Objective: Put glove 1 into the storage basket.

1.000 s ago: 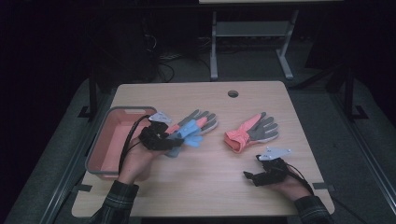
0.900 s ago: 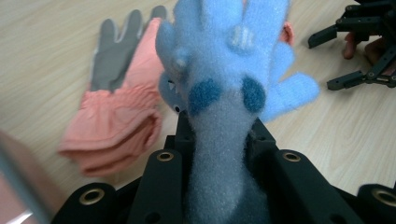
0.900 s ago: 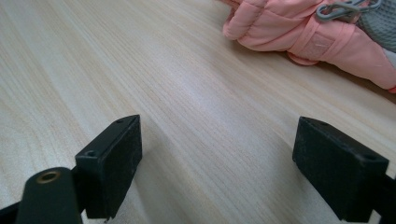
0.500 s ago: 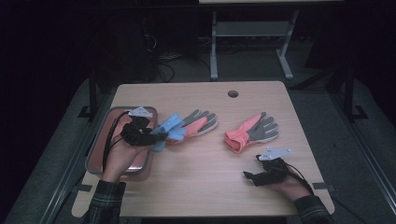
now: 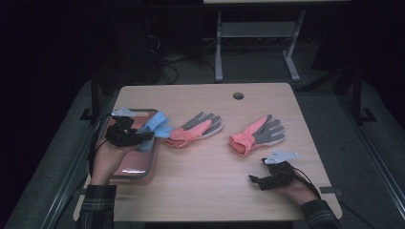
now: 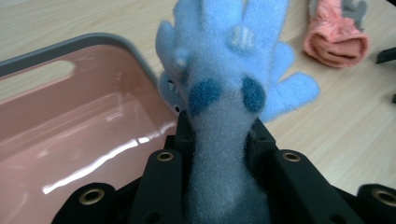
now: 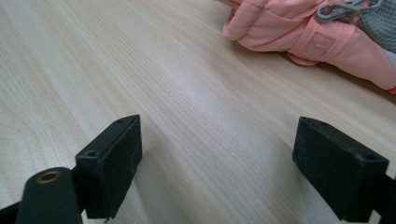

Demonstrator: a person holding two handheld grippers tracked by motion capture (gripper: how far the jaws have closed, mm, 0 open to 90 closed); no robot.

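Note:
A fuzzy light-blue glove hangs from my left gripper, whose jaws are shut on its cuff. The glove spreads its fingers past the jaws, above the near right corner of the pink tray. In the high view the gripper hovers over that grey-rimmed tray at the table's left edge. My right gripper rests open on the wood at the front right, with bare table between its jaws.
Two coral-and-grey gloves lie flat on the table, one in the middle and one to its right; the right one lies just ahead of my right gripper. A round hole sits near the far edge.
My left hand has carried the blue glove leftward, away from the middle coral glove and over the tray. The right gripper has stayed put.

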